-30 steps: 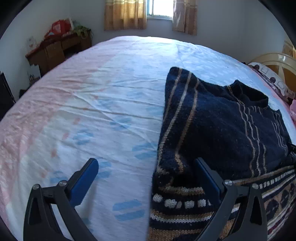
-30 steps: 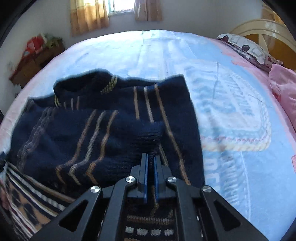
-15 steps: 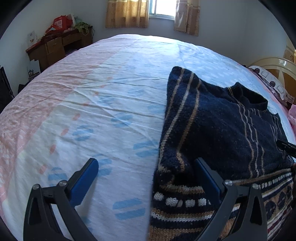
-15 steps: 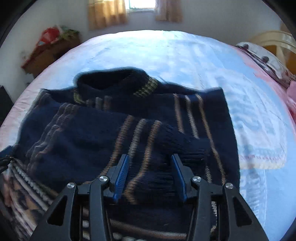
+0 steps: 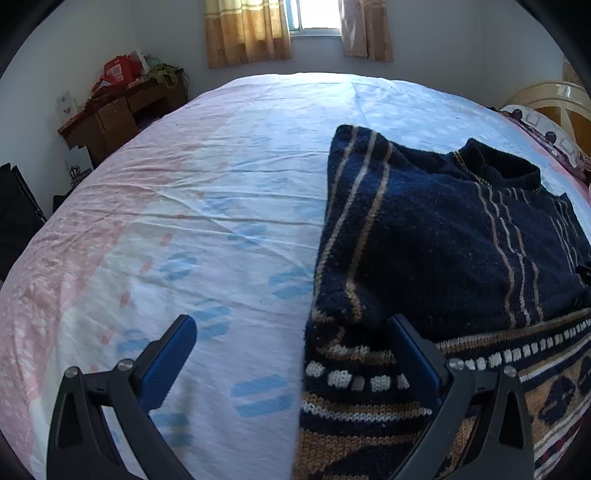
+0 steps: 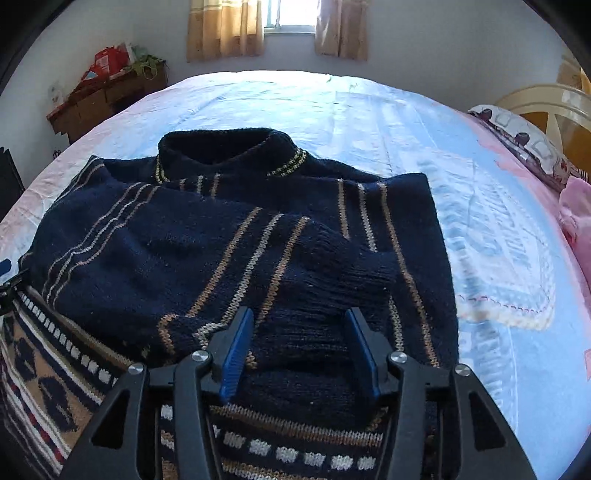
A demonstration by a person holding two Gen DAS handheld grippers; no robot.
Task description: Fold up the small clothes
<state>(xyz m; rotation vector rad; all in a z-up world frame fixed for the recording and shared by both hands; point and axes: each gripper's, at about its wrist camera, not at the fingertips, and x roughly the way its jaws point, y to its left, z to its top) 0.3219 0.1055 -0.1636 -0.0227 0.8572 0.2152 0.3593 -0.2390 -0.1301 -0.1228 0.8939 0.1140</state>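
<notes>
A small navy knitted sweater with tan stripes and a patterned hem lies flat on the bed, both sleeves folded in across the chest. It also shows in the left wrist view on the right. My right gripper is open, its jaws on either side of the folded sleeve cuff, not gripping it. My left gripper is open wide over the sweater's left edge; one finger is over the sheet, the other over the knit.
The bed sheet is pale blue and pink. A wooden desk with clutter stands at the far left. Pillows and a pale headboard are at the right. A curtained window is in the far wall.
My right gripper was shut on the sleeve a second ago; it has opened, let the sleeve go and drawn back a little. My left gripper has stayed open and hardly moved.
</notes>
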